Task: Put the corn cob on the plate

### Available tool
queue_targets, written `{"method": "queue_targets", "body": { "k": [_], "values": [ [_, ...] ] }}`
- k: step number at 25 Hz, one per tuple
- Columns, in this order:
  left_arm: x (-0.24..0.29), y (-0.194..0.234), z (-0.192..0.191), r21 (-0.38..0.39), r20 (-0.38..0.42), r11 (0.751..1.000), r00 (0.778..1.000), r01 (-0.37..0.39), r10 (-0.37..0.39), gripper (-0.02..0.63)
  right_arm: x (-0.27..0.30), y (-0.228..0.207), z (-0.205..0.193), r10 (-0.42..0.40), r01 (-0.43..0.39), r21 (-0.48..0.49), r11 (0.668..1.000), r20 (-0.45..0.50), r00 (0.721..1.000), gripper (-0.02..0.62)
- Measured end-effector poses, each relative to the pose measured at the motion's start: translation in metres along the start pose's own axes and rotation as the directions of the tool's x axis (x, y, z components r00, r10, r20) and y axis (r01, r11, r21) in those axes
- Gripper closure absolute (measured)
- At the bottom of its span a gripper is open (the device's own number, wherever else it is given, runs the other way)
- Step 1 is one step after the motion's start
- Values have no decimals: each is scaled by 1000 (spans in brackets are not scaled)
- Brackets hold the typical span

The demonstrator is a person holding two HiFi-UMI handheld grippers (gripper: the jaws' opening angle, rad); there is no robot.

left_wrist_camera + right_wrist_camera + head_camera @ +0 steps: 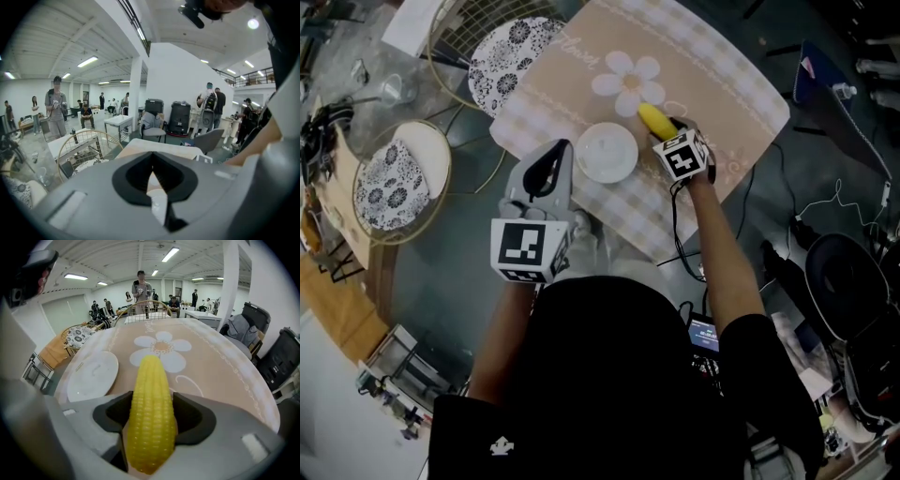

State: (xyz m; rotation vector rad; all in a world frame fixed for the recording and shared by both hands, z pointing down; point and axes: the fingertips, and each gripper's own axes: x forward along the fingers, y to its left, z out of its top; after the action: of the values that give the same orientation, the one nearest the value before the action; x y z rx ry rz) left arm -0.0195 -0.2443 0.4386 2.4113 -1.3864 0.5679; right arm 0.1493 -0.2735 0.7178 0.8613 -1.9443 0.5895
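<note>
Over beige daisy-print mat (741, 103), straddling the corn cob (151, 413), flat at two o'clock of the bare white plate (607, 152), with right gripper (666, 129) jaws spread wide, not yet pinching, seemingly aligned for a grab. Holding left gripper (555, 150) closed on nothing at the plate's nine o'clock, presumably out of the way.

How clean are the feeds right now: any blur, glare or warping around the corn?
Right gripper view: corn cob sharp, evenly lit; fisheye bows the mat at its edges. Head view: dim, dark corners, plate bright white. Left gripper view: ceiling lamps glare, room curved, no corn shown.
</note>
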Motion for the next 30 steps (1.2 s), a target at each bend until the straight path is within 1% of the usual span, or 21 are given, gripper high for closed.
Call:
{"method": "queue_targets", "body": {
  "k": [4, 8, 13, 16, 22, 30],
  "values": [
    [-2, 2, -1, -4, -2, 1000, 1000, -1, 1, 597, 0, 0, -1, 0, 0, 1, 1000, 4, 1000, 331],
    [-3, 4, 0, -14, -7, 1000, 1000, -9, 9, 597, -3, -2, 2, -10, 10, -22, 1000, -4, 1000, 339],
    [-4, 9, -6, -14, -24, 1000, 1000, -11, 10, 597, -2, 0, 2, -15, 14, 42, 999, 8, 1000, 341],
    [-3, 12, -7, -25, -23, 1000, 1000, -16, 15, 597, -3, 0, 5, -24, 23, 59, 998, 26, 999, 341],
    [-5, 14, -5, -17, -11, 1000, 1000, -13, 12, 597, -7, 13, 17, 0, -5, 75, 997, 60, 998, 341],
    [-12, 22, -5, -26, -4, 999, 1000, -23, 23, 597, -7, 46, 38, 39, -45, 59, 997, 98, 994, 341]
  ]
}}
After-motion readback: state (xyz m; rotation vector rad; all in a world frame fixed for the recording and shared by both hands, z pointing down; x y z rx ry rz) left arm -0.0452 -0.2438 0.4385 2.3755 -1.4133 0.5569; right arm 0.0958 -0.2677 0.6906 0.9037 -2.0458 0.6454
